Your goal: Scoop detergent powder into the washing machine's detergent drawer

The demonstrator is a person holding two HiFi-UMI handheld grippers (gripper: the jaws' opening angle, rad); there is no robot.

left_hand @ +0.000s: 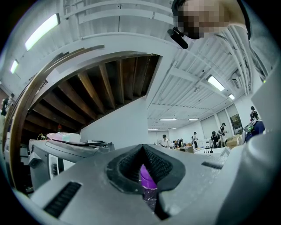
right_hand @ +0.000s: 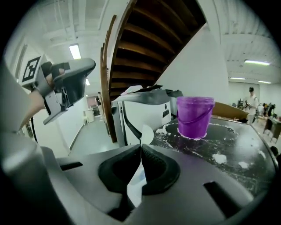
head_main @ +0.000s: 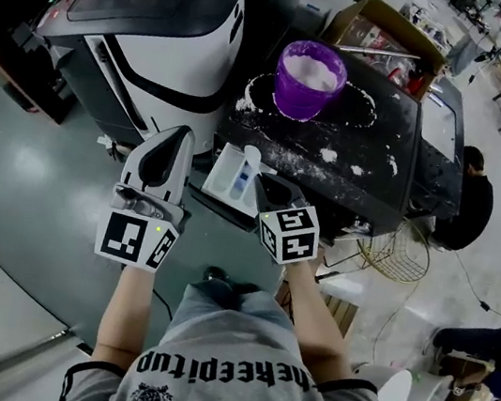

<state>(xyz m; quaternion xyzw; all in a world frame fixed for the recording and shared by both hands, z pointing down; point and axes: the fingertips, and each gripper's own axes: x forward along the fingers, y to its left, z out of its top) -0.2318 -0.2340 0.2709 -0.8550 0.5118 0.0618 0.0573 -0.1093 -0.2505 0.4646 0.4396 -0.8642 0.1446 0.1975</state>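
Atop the machine [head_main: 375, 139], purple bucket [head_main: 295, 105] holds powder [head_main: 310, 70]; right gripper [head_main: 260, 179] pinches scoop [head_main: 251, 159], left gripper [head_main: 181, 136] closed.

the bucket [head_main: 309, 81] stands on the washing machine top [head_main: 376, 135] (spilled powder [head_main: 248, 101] around it); the detergent drawer [head_main: 224, 177] juts out before it, the scoop [head_main: 251, 161] above the drawer.

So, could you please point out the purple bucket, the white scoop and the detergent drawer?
purple bucket [right_hand: 195, 119], right gripper view, on its side wall.
white scoop [head_main: 252, 156], head view, on its rounded tip.
detergent drawer [head_main: 224, 169], head view, on its white left part.
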